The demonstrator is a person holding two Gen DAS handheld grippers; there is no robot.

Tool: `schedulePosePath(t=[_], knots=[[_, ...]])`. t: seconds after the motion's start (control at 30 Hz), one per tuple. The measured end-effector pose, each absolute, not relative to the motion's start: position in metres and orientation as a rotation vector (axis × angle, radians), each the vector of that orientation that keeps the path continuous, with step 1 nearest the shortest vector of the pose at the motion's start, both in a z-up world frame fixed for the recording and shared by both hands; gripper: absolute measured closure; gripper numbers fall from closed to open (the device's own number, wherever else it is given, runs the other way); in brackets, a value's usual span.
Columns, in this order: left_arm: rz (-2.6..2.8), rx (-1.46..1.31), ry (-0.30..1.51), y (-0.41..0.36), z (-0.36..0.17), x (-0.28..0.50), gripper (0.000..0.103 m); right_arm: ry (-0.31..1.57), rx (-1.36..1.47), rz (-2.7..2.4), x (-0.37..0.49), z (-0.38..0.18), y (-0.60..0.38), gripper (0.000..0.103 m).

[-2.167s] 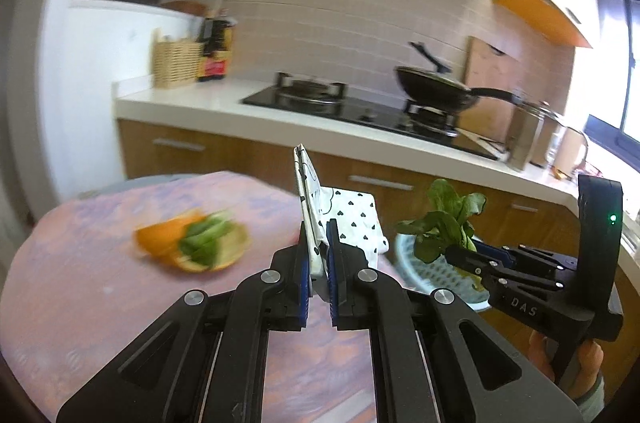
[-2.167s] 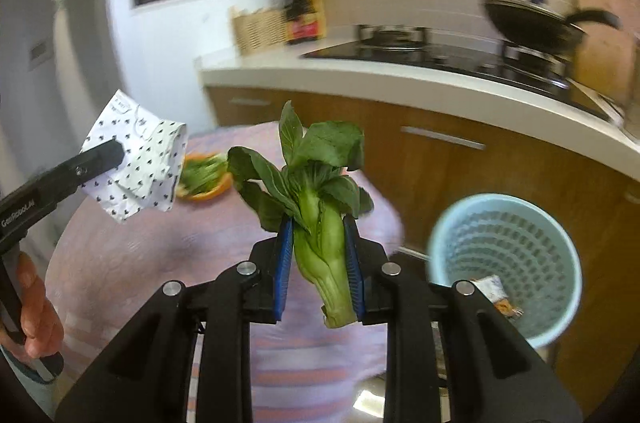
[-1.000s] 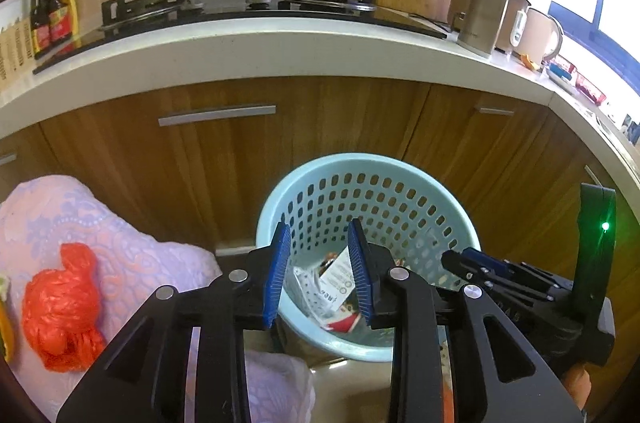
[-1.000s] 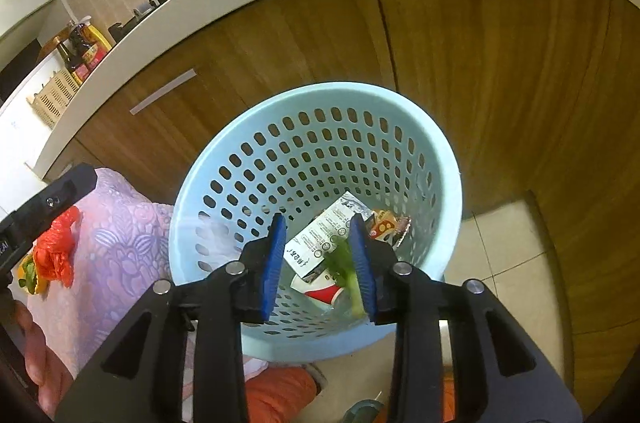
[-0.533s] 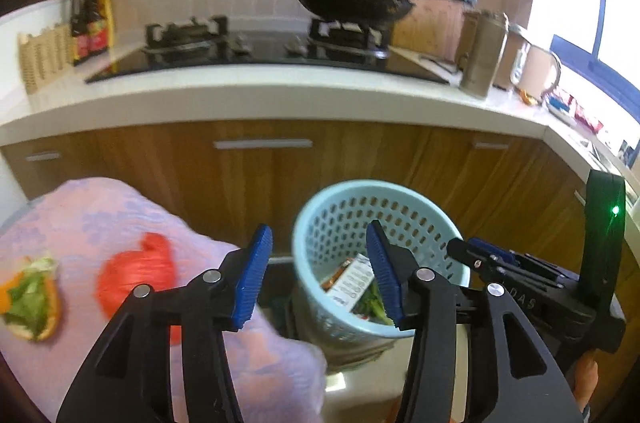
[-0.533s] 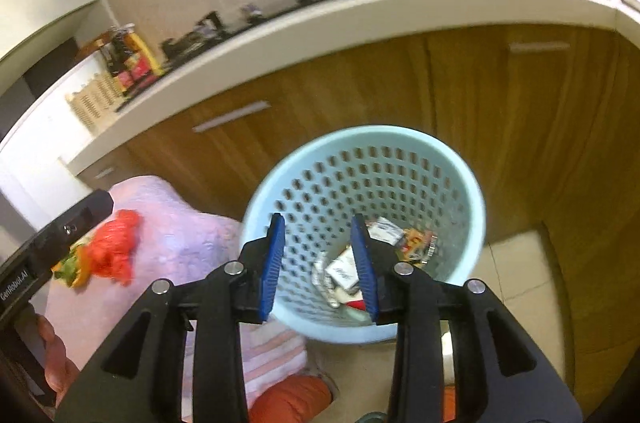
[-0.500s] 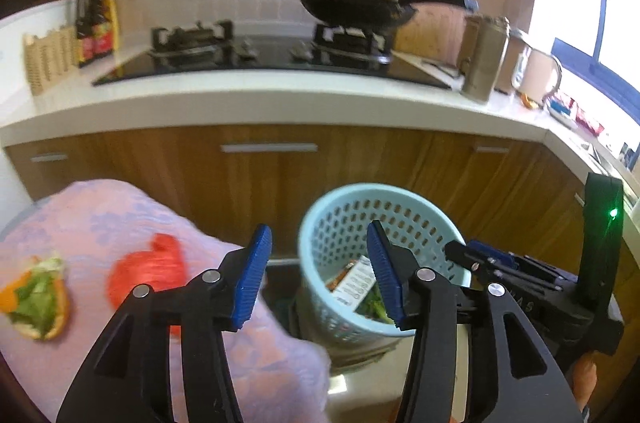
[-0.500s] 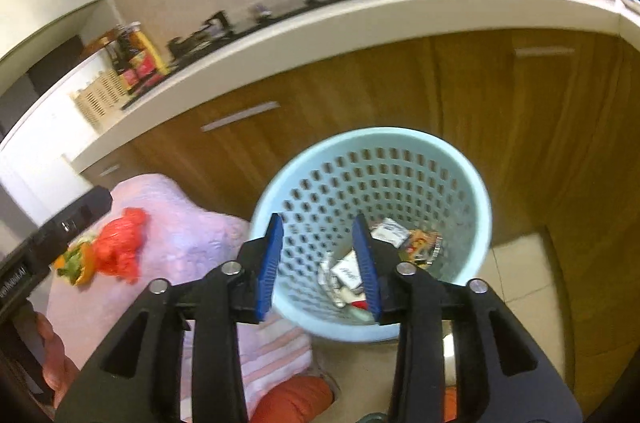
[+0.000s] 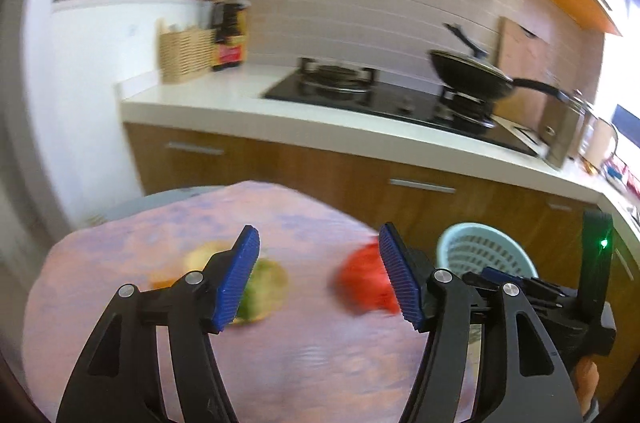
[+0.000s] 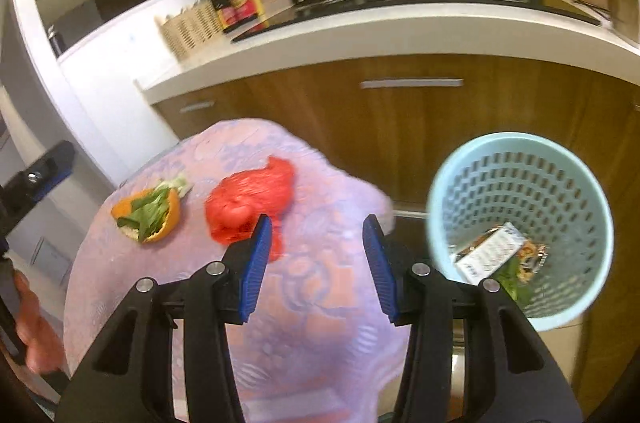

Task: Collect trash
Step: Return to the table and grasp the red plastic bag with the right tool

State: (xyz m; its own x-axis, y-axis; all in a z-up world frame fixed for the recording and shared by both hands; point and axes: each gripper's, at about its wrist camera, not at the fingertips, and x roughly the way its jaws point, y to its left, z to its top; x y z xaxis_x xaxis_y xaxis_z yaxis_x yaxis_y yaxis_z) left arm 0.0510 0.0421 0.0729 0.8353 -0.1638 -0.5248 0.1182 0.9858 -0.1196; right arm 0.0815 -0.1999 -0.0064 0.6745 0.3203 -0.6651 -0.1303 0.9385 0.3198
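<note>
Partly done: bin (image 10: 520, 159) holds a carton (image 10: 490, 253) and greens, while red bag (image 10: 248, 203) and orange peel (image 10: 150, 215) remain on the surface (image 10: 312, 303); left gripper (image 9: 320, 279) jaws opening, right gripper (image 10: 316, 259) jaws apart, both empty.

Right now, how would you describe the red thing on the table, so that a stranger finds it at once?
Start at the round table with the pink-lilac patterned cloth, in front of the wooden kitchen cabinets. Near its far edge, on the side toward the pale blue perforated plastic bin, lies a crumpled red plastic bag. Its only neighbour there is an orange peel holding green leaves; the bag is plain red.
</note>
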Motion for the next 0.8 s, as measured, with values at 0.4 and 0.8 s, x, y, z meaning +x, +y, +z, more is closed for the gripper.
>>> schedulePosePath(t=[0.4, 0.8], knots=[[-0.125, -0.125, 0.709, 0.142, 0.018, 0.1, 0.042, 0.796, 0.29, 0.21, 0.136, -0.027, -0.145, 0.034], [-0.166, 0.023, 0.786, 0.123, -0.023, 0.097, 0.063, 0.829, 0.227, 0.215, 0.156, -0.04, -0.121, 0.021]])
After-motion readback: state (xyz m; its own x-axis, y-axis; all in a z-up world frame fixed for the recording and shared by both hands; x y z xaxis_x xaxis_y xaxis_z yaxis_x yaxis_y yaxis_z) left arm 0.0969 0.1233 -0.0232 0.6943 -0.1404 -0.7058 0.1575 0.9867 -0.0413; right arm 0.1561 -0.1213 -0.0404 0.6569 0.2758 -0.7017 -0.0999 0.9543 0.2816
